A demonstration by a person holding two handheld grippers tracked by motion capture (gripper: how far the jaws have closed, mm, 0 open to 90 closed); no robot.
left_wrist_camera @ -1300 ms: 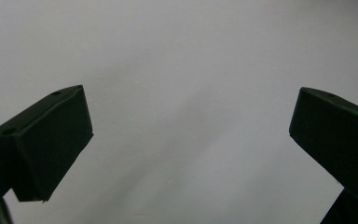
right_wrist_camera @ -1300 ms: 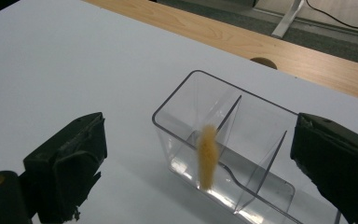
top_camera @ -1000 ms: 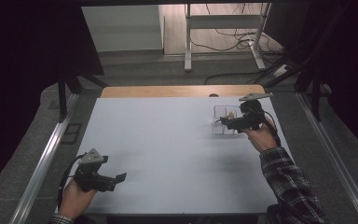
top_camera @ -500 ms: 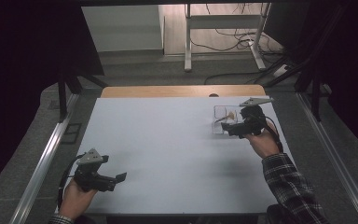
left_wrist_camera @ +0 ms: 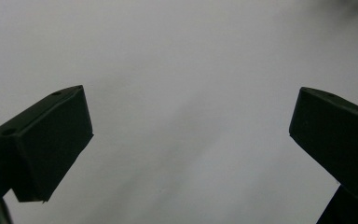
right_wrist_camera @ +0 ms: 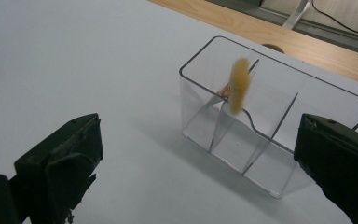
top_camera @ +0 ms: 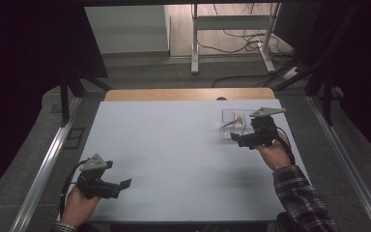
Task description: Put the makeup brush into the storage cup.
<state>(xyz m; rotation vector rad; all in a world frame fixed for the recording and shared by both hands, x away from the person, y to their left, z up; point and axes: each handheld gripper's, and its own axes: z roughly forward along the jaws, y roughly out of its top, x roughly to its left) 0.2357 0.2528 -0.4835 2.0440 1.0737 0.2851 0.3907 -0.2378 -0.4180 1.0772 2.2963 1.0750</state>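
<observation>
High view puts the left gripper [top_camera: 107,183] at the near left corner of the white table [top_camera: 174,145], held in a hand [top_camera: 79,208] that comes in from the bottom edge. Its jaws stand wide apart with nothing between them; the left gripper view looks past them onto bare white surface. At the far right, the right gripper [top_camera: 244,139] is held by a hand [top_camera: 275,154] in a plaid sleeve [top_camera: 302,198], just on the near side of a clear plastic organizer [top_camera: 233,122]. Its jaws are also spread wide and hold nothing. In the right gripper view the organizer [right_wrist_camera: 279,116] stands upright between the jaw tips, split by dividers into compartments, and a brush with a fluffy yellow head [right_wrist_camera: 238,84] leans in its left compartment, head above the rim. Beyond the organizer runs the table's wooden far edge [top_camera: 188,94].
</observation>
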